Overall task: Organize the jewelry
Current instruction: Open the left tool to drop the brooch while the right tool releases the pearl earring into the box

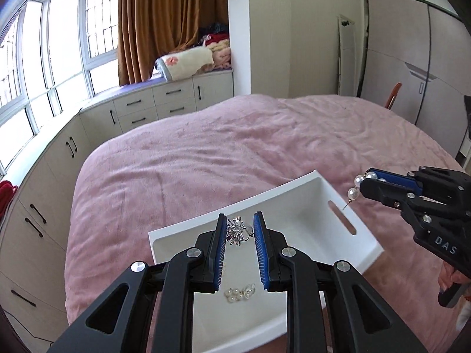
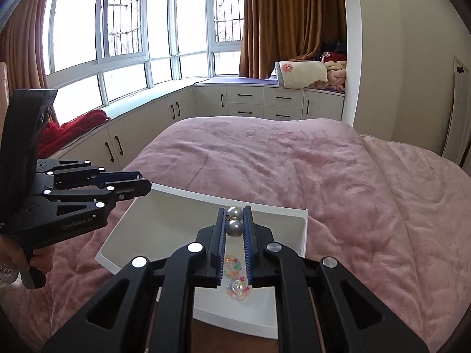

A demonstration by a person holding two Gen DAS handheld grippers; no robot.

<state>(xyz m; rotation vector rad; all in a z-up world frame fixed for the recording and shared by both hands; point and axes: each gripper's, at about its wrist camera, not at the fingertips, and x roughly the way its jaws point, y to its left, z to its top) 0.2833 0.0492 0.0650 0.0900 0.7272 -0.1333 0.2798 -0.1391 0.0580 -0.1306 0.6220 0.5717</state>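
A white tray point(image 1: 312, 197) lies on the pink bed point(image 1: 206, 147). My left gripper point(image 1: 240, 223) is over the tray with its jaws partly open around a silver spiky brooch point(image 1: 236, 231); I cannot tell if the pads touch it. A small pearl piece point(image 1: 239, 293) lies on the tray floor below. My right gripper point(image 2: 234, 214) is shut on a pearl earring point(image 2: 234, 220) and holds it above the tray point(image 2: 303, 220). In the left wrist view the right gripper point(image 1: 366, 181) hangs the pearls point(image 1: 356, 186) over the tray's right rim. Colourful beaded pieces point(image 2: 235, 276) lie in the tray.
White cabinets point(image 2: 250, 100) and a window seat run along the far side of the bed, with folded blankets point(image 2: 306, 73) and red cloth point(image 2: 73, 126) on top. A wardrobe point(image 1: 412, 58) stands at the right. The left gripper point(image 2: 138, 185) shows at the tray's left edge.
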